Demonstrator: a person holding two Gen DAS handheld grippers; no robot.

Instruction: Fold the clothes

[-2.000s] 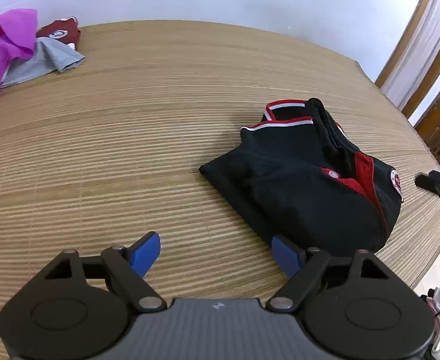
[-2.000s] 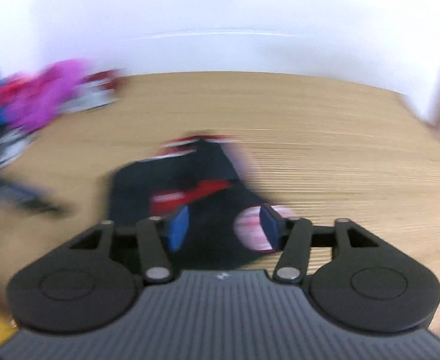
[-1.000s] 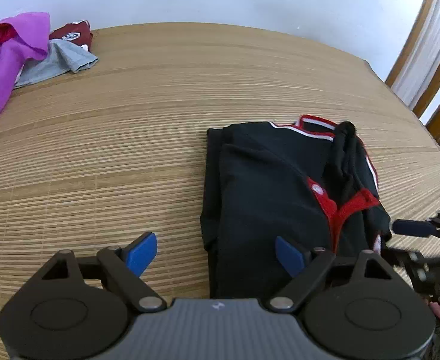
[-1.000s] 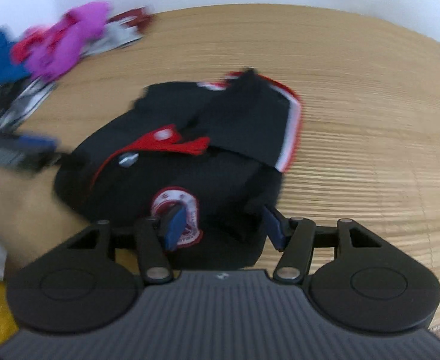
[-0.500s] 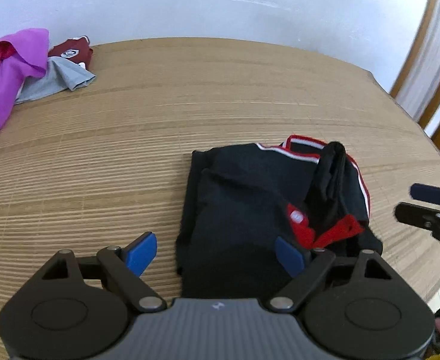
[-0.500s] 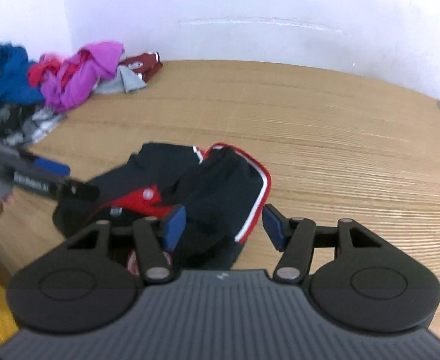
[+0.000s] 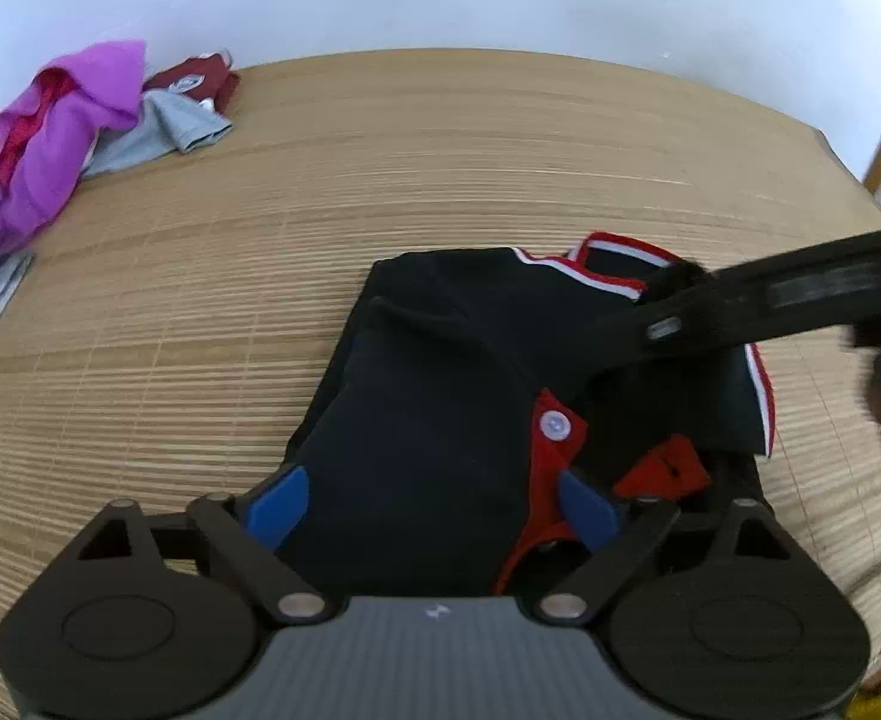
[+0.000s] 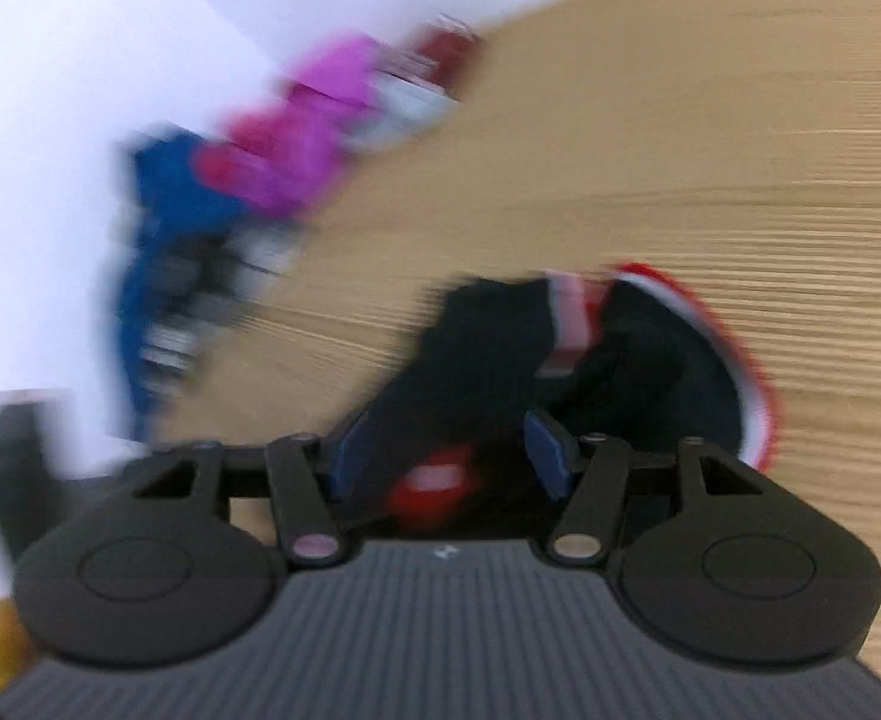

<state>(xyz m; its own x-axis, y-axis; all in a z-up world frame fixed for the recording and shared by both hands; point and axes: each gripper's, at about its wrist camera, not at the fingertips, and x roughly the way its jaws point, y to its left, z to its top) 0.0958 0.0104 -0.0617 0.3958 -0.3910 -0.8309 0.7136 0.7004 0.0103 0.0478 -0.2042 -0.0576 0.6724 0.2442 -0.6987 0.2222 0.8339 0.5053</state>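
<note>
A black polo shirt with red placket, white button and red-and-white trim lies bunched on the wooden table. My left gripper is open, its blue pads low over the shirt's near edge. The right gripper's arm reaches in from the right over the shirt's far sleeve. In the blurred right wrist view, my right gripper is open just above the same shirt, nothing between its pads.
A pile of other clothes, magenta, grey and maroon, sits at the table's far left; it shows blurred in the right wrist view with a blue garment. A white wall stands behind. The table edge runs close on the right.
My left gripper has moved closer, down over the shirt. My right gripper has swung in over the shirt's far side, and its view is now motion-blurred.
</note>
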